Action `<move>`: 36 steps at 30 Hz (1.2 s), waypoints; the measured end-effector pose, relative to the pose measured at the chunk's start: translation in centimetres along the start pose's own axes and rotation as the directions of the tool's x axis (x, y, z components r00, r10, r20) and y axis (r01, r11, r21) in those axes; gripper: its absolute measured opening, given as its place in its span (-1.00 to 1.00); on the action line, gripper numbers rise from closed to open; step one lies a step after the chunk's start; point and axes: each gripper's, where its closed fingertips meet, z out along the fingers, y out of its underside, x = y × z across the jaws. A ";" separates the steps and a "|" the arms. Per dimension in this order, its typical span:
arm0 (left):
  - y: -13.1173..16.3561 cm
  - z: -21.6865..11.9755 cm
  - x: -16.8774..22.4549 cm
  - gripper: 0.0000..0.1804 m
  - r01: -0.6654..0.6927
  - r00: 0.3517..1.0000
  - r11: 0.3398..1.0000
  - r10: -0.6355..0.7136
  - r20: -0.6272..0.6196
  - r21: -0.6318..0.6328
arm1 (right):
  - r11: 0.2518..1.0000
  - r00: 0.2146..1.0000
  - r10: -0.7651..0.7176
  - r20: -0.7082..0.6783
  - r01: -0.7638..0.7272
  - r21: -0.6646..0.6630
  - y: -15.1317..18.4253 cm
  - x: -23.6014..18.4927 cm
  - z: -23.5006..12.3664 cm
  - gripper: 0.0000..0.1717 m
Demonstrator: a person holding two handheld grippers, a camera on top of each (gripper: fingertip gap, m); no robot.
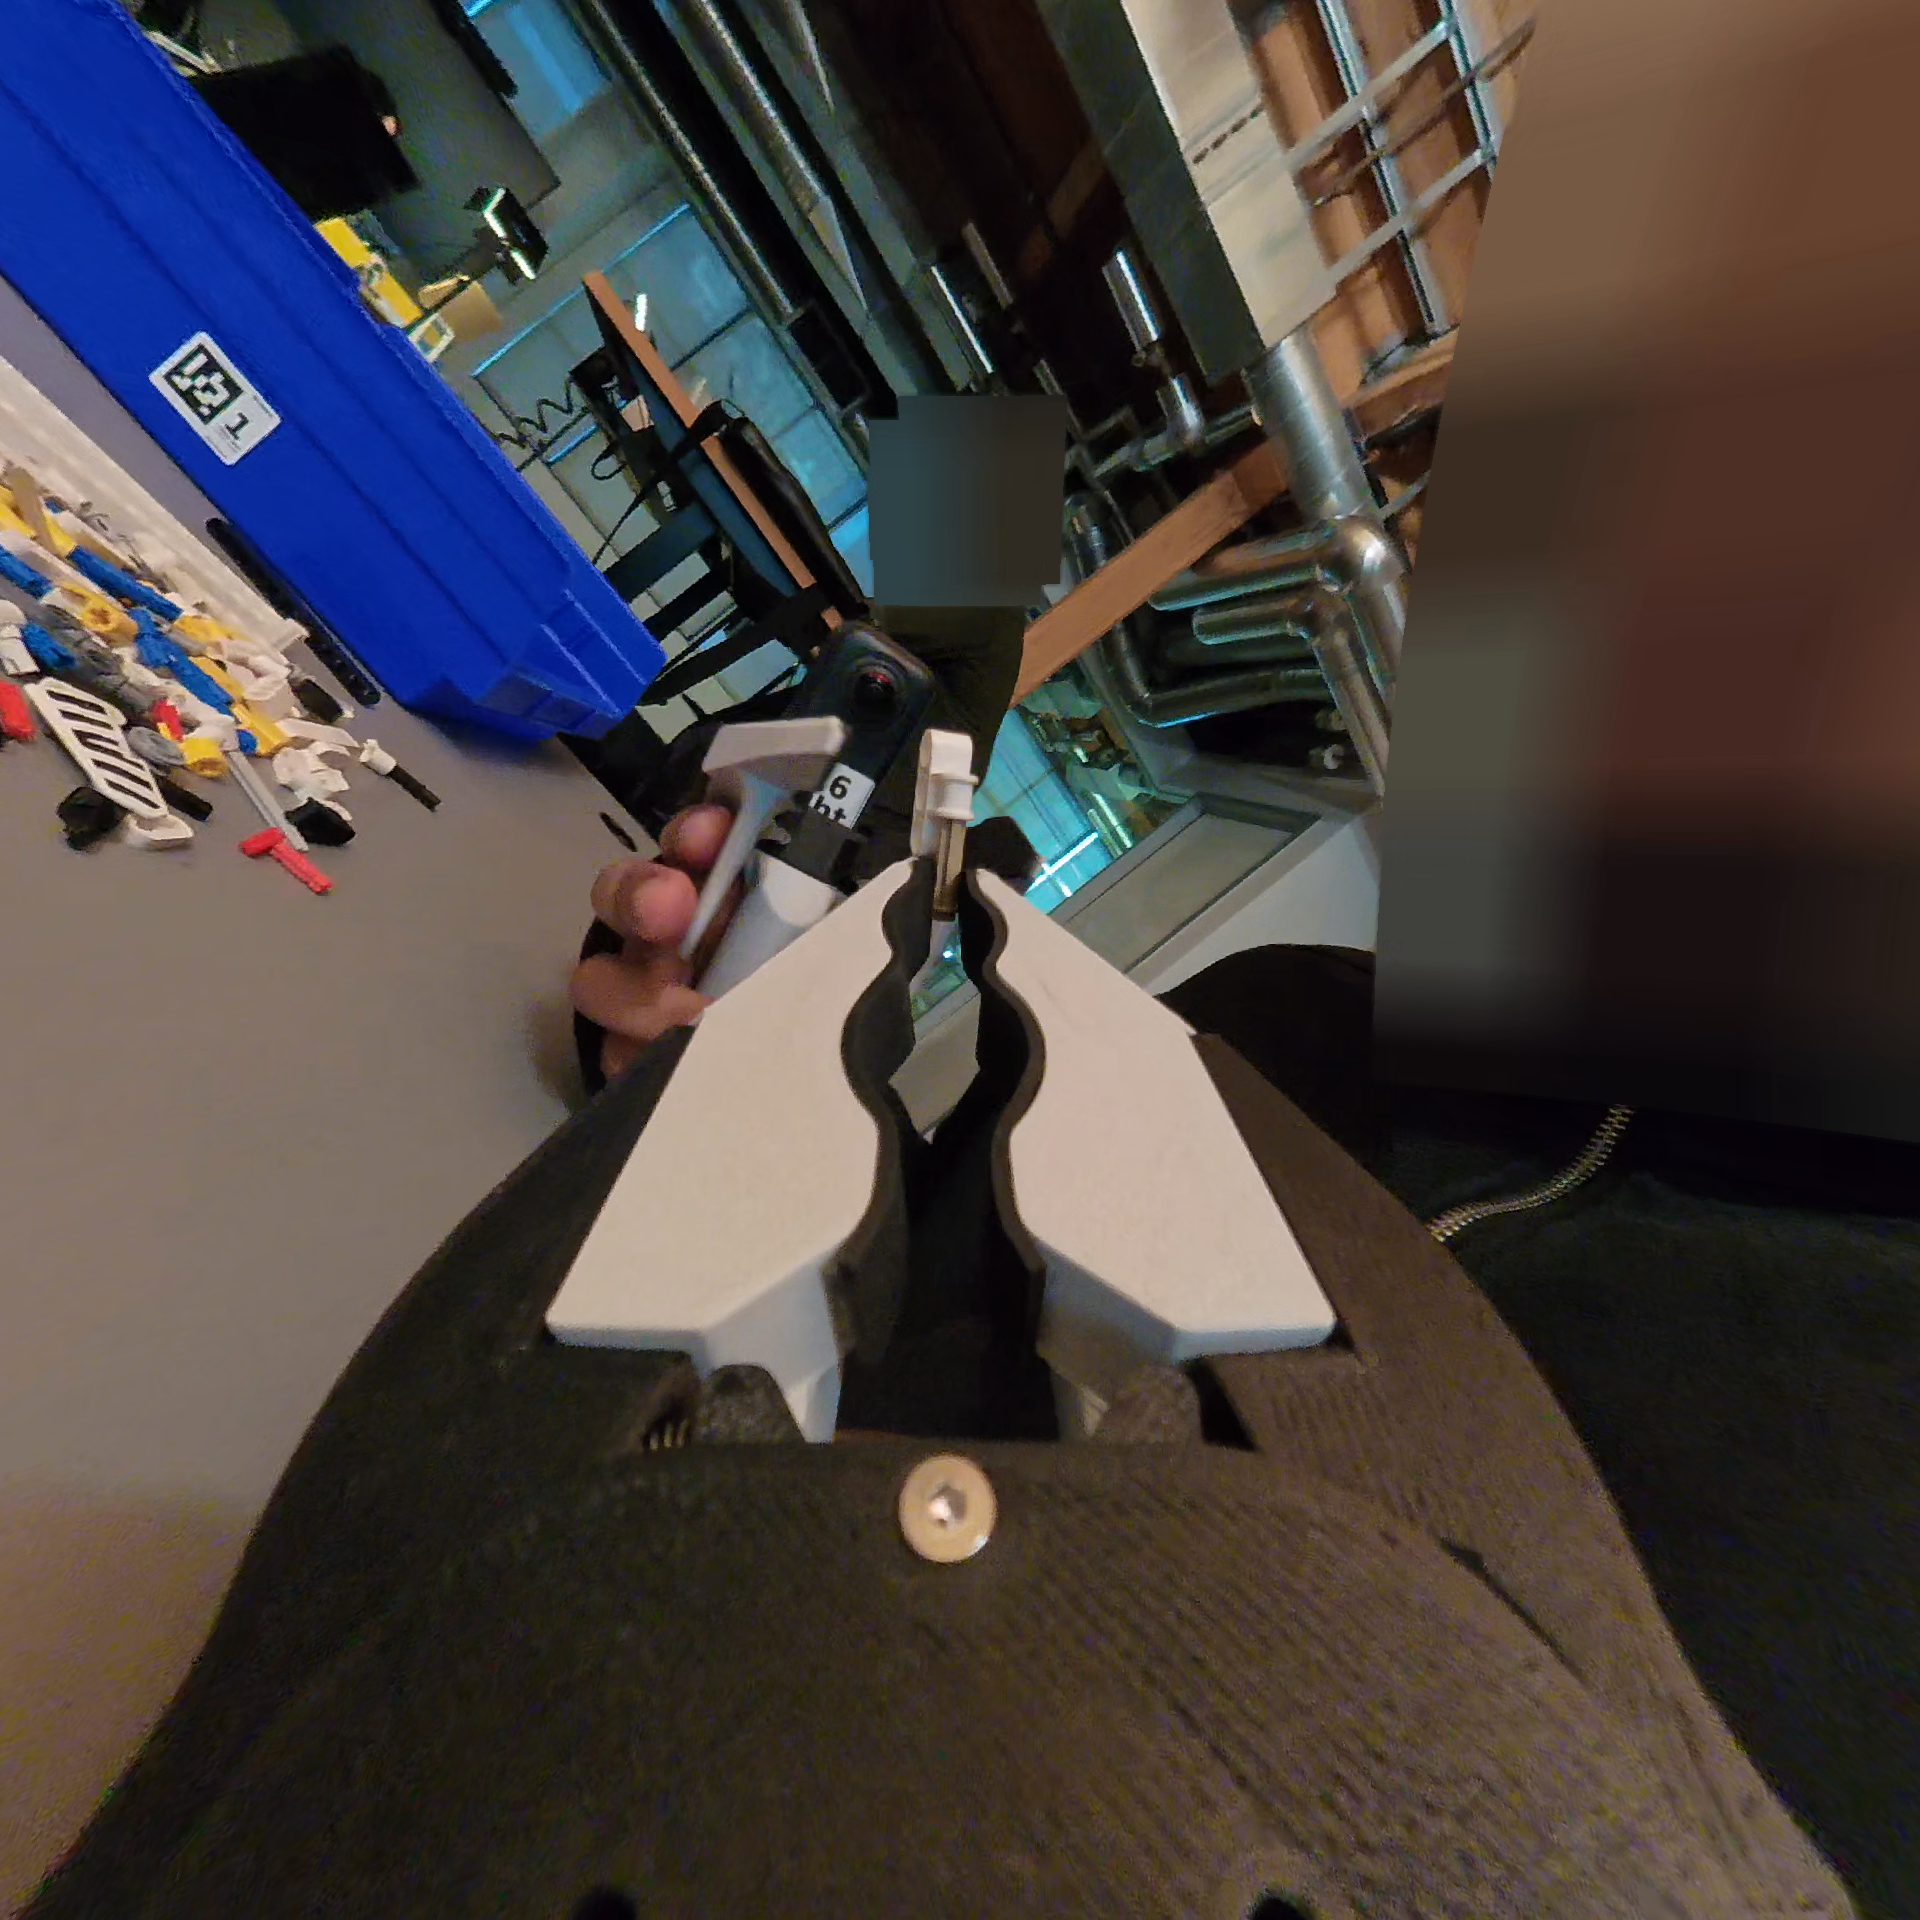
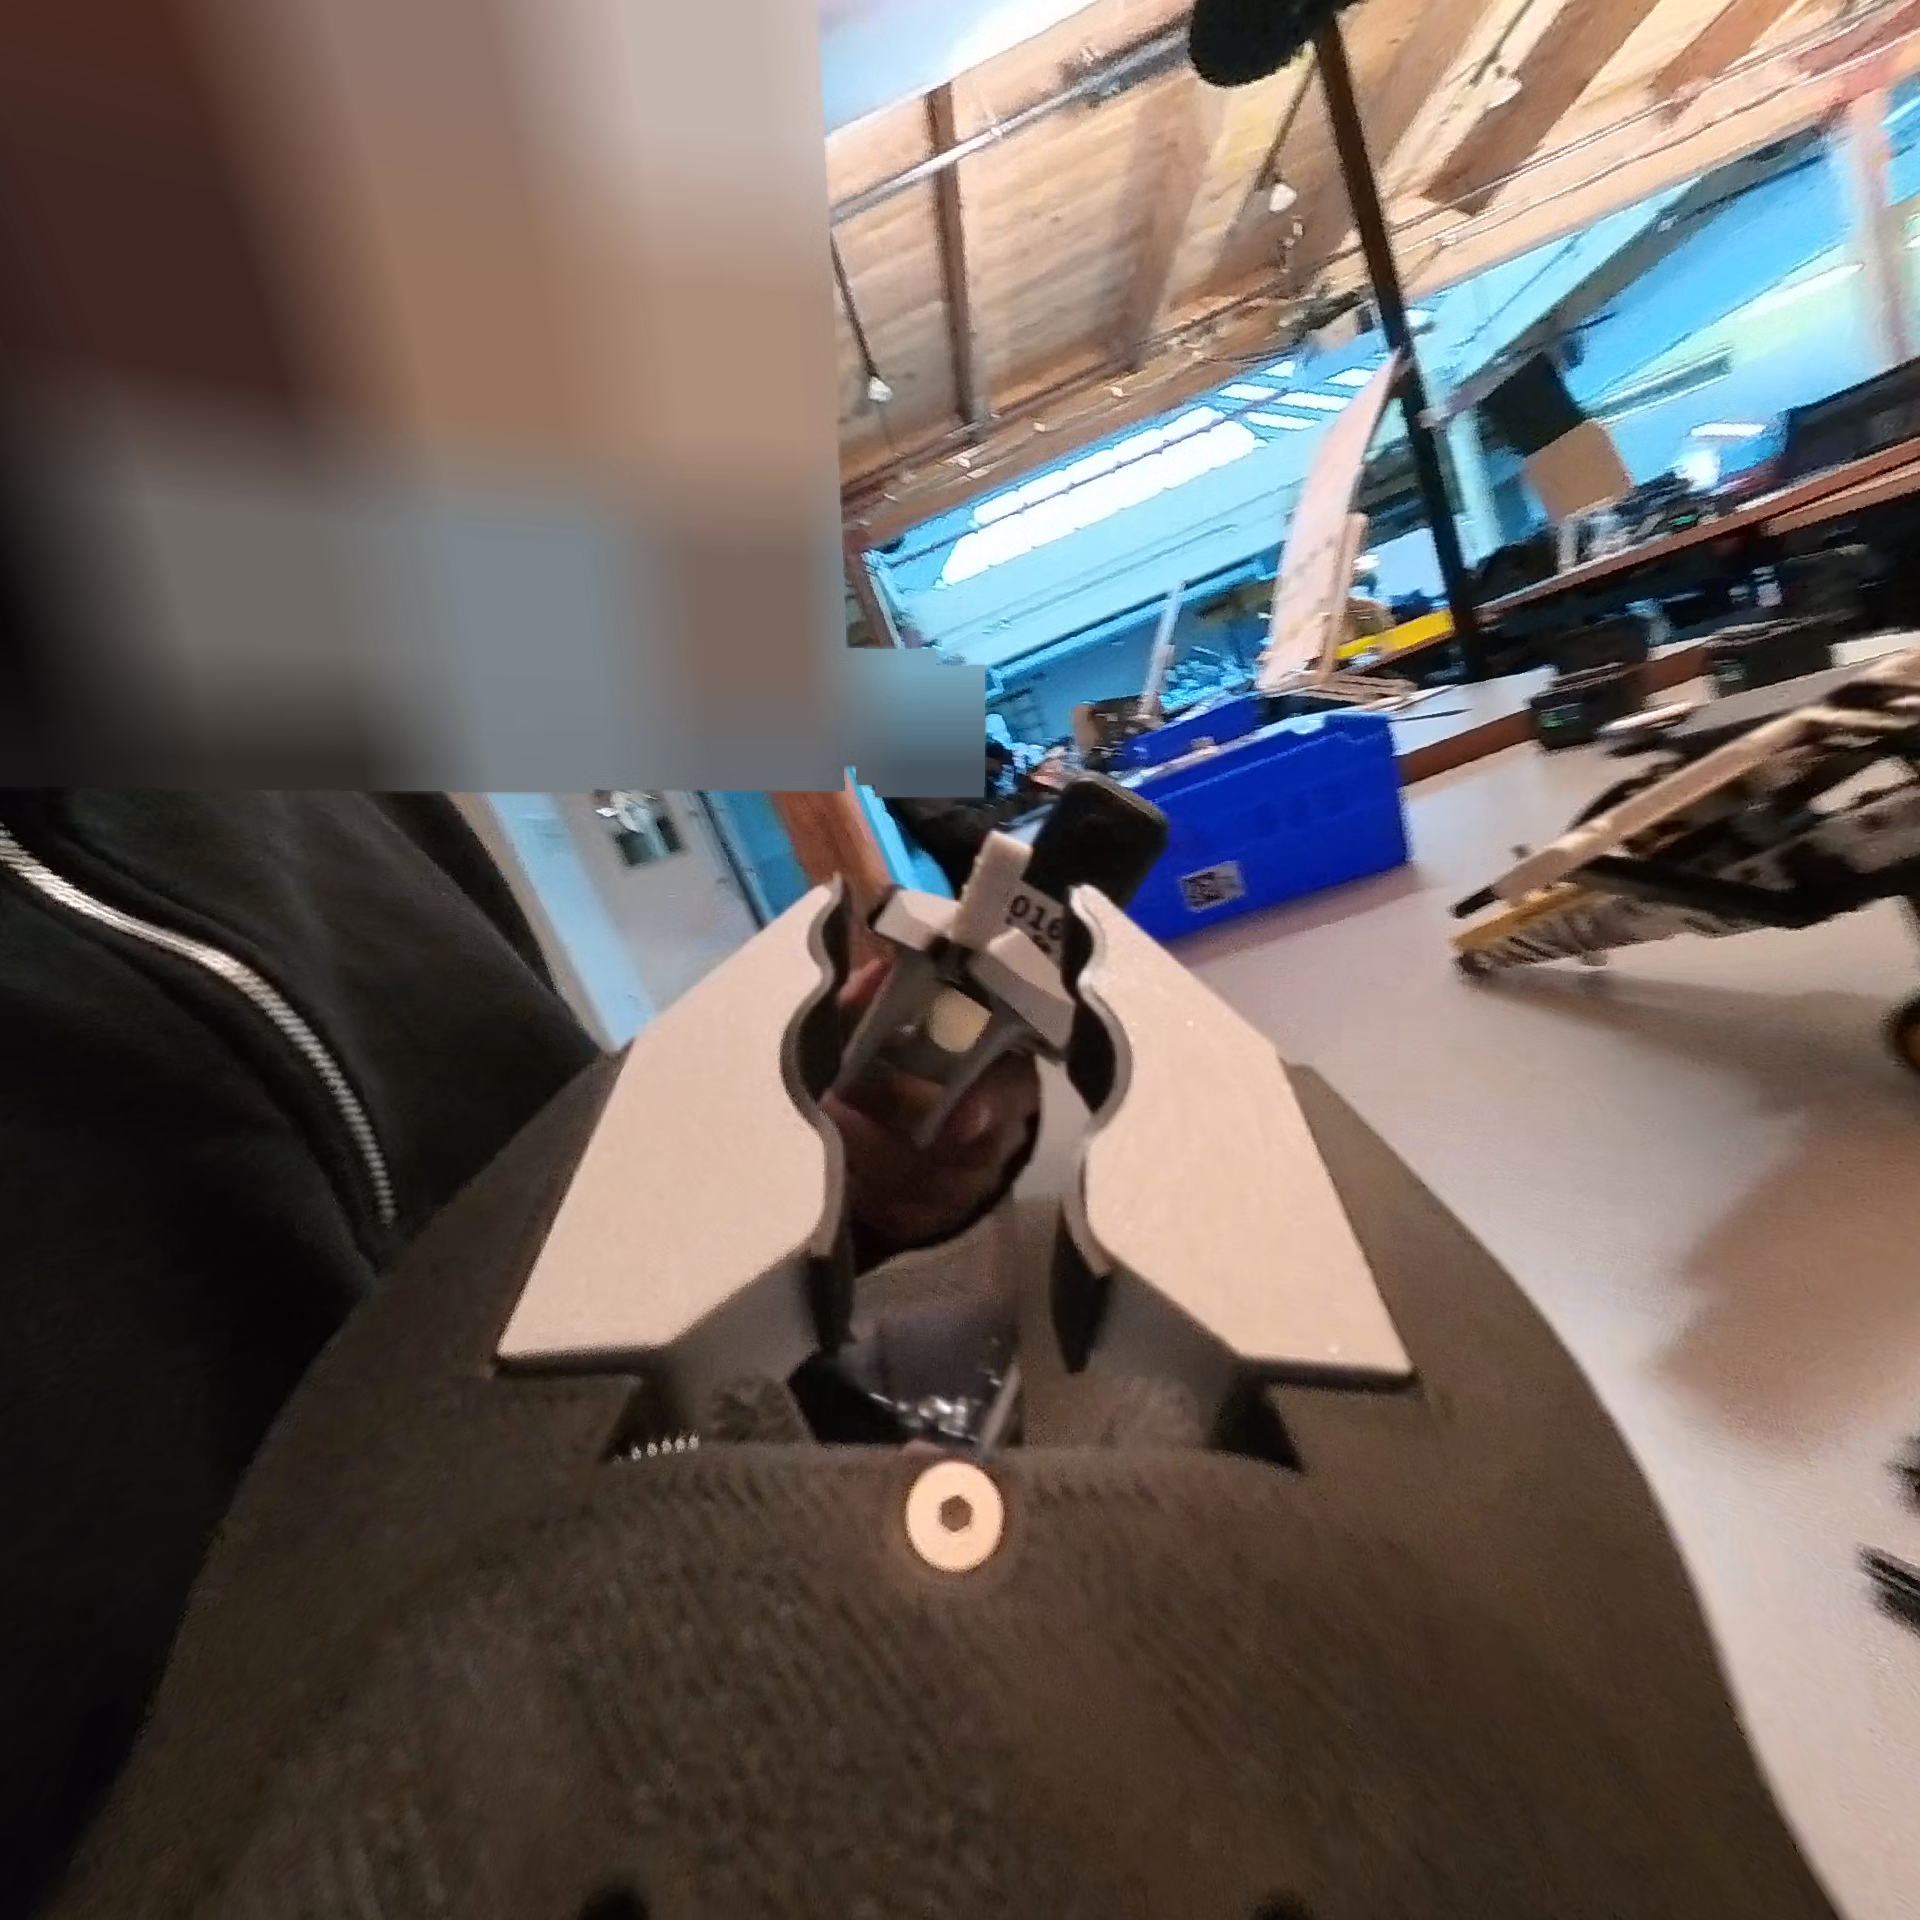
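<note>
My left gripper [image 1: 940, 883] is clenched on a small building-toy part: a thin dark axle [image 1: 945, 868] with a white connector [image 1: 945, 779] pushed onto its far end. The black pads at my fingertips pinch the axle low down, so the white piece stands clear above the tips. My right gripper [image 2: 956, 914] has its jaws spread apart with nothing pressed between the pads; through the gap I look straight at the front of my left gripper, and the white connector [image 2: 992, 878] rises between my right fingertips without either pad touching it, as far as I can tell. In the left wrist view my right gripper [image 1: 779, 821] shows farther off, wrapped by a hand [image 1: 644, 935], just beside the held part. The part looks to me very light, stiff and smooth, a hard plastic thing that could twist or slide in a loose pinch; I judge the blocky white connector the better place to take hold, since it offers flatter faces than the slim axle. On the grey table [image 1: 312, 1039] a scatter of blue, yellow, white and red toy pieces [image 1: 135, 707] lies well apart to my left, next to a blue bin [image 1: 312, 364]. A partly built model in black, white and yellow [image 2: 1683, 873] sits on the table off to my right.
</note>
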 end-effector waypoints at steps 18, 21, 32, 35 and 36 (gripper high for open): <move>1.5 0.7 -0.2 -0.98 -0.180 0.976 0.978 0.191 0.101 -0.106 | 0.986 0.980 0.167 0.112 -0.165 -0.027 0.5 -0.5 0.5 -0.93; 1.5 0.7 -0.2 -0.98 -0.187 0.974 0.977 0.198 0.107 -0.107 | 0.985 0.979 0.172 0.111 -0.168 -0.047 0.6 -0.4 0.5 -0.94; -0.8 1.7 -1.1 -0.93 -0.178 0.972 0.967 0.144 0.185 0.182 | 0.954 0.970 0.241 -0.017 -0.234 0.186 -2.0 2.3 0.7 -0.96; -1.3 1.5 -1.6 -0.93 -0.213 0.958 0.955 0.162 0.238 0.208 | 0.904 0.942 0.335 -0.008 -0.319 0.285 -2.0 3.1 0.7 -0.95; -1.4 1.4 -1.7 -0.92 -0.226 0.951 0.950 0.169 0.257 0.213 | 0.881 0.927 0.374 0.005 -0.357 0.311 -2.0 3.4 0.7 -0.95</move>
